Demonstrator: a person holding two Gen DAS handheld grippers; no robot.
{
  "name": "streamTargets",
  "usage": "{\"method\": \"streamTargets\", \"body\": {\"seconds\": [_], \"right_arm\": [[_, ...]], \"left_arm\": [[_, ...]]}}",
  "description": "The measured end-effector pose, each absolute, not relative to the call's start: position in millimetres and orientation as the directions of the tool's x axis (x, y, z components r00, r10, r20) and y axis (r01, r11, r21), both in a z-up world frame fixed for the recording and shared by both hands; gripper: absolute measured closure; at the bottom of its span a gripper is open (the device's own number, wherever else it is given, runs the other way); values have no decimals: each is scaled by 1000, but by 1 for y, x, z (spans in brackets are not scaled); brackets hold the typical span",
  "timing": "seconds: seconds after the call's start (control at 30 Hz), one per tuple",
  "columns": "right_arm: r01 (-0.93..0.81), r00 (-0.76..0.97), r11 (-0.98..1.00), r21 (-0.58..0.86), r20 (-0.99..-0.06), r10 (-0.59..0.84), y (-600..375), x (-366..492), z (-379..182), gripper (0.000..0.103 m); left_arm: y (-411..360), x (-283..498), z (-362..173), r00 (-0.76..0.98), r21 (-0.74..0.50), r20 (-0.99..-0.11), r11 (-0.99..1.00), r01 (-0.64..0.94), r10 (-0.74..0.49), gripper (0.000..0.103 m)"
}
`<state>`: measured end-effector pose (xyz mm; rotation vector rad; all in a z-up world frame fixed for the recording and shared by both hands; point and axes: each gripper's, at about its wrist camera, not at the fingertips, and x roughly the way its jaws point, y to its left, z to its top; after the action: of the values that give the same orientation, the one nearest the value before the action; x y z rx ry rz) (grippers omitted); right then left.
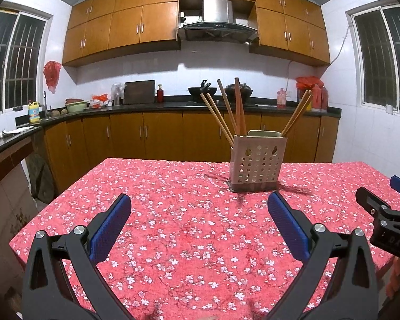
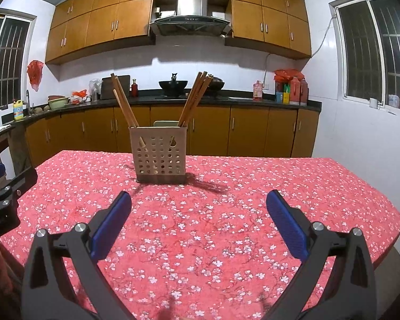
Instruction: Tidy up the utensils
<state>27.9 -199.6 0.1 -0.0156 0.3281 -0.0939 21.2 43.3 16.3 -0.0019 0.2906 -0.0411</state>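
The only writing in sight is a pale embossed marking on the black body of the right tongs (image 1: pixel 386 213) where it enters the left wrist view from the right edge; the characters are too blurred to read. A yellow detergent bottle (image 1: pixel 34 111) on the far kitchen counter carries a blue label, but its print cannot be made out.

The left tongs (image 1: pixel 200 213) hang low over the surface (image 1: pixel 173 226), which is covered with a red cloth printed with small white blossoms. Its two blue pads (image 1: pixel 112 226) are spread wide apart with nothing between them. The right tongs (image 2: pixel 198 212) sit in the same pose, level over the cloth and pointing forward, blue pads (image 2: pixel 285 224) spread wide and holding nothing. The two tools are side by side; the left tongs' black frame shows at the left edge of the right wrist view.

The utensil holder (image 2: pixel 158 154), a beige perforated box on a darker base, stands upright on the surface ahead of both tongs, slightly right of the left pair and slightly left of the right pair, well clear of either. Wooden chopsticks (image 2: pixel 124 101) stand in it, one bunch leaning left and another bunch (image 2: pixel 196 98) leaning right. A pale green piece shows at the holder's back rim.
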Motion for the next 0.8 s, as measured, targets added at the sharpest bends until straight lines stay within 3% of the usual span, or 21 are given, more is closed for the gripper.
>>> {"method": "streamTargets", "body": {"seconds": [0.8], "right_arm": [[95, 937, 995, -21, -337, -96, -201, 32, -4, 4]], "left_arm": [[41, 29, 9, 937, -24, -347, 999, 37, -43, 2]]}}
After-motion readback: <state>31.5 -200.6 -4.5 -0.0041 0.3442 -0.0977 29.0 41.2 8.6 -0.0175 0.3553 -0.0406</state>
